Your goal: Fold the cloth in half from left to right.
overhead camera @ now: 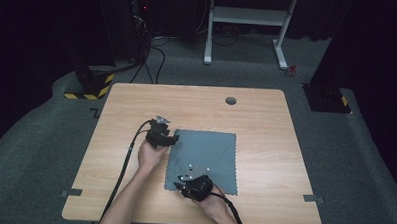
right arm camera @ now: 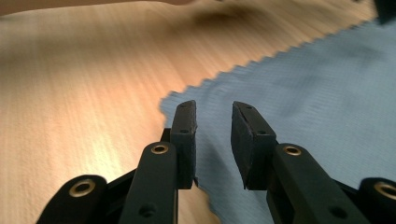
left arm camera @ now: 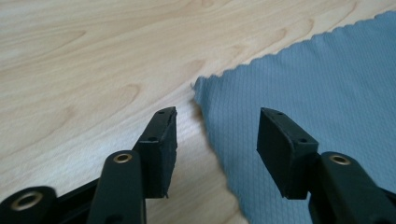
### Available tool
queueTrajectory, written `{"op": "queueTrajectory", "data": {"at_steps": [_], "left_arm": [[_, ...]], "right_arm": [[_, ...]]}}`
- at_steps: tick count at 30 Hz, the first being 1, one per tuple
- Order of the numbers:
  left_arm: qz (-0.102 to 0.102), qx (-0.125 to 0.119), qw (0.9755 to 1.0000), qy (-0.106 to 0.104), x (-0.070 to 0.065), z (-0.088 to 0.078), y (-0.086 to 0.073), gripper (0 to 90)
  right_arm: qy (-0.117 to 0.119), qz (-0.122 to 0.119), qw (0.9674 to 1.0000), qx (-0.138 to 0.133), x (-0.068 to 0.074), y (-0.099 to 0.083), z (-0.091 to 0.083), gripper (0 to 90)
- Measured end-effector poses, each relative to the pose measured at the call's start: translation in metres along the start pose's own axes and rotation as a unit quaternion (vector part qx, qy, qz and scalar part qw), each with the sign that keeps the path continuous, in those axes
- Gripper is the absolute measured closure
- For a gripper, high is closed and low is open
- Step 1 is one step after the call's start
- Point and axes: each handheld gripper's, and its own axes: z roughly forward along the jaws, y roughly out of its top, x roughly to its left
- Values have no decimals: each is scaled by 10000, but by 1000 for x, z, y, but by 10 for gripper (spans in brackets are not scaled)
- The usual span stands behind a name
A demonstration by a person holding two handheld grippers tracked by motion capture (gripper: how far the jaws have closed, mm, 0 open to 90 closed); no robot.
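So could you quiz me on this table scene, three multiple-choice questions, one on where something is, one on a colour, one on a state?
1. Where does the left gripper sit against the cloth?
A. at its far left corner
B. at its middle
C. beyond its right edge

2. What colour is the cloth?
A. red
B. grey-blue
C. yellow

3. How does the cloth lie?
A. rolled up
B. hanging off the table
C. spread flat

Answers:
1 A, the high view puts the jaws at that corner.
2 B, all three views show grey-blue fabric.
3 C, the high view shows it as a flat square well inside the wooden top.
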Motion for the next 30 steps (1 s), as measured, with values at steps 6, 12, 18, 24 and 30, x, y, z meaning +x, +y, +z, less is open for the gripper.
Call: {"op": "queueTrajectory", "data": {"at_steps": [6,12,18,24,30], "left_arm": [[11,55,9999,103,-1,9,7,501],[181,277,9993,189,-5,18,13,496],[128,262,9993,235,-4,23,16,497],[166,308,9984,435,3,21,15,502],[192,277,9986,395,3,21,15,547]], "right_arm": [[117,-186,9998,28,11,6,13,700],[87,-244,9995,192,19,10,23,647],[-15,-289,9992,271,23,11,29,658],[-117,-221,9995,200,23,7,26,740],[-151,-284,9993,197,25,7,26,795]]}}
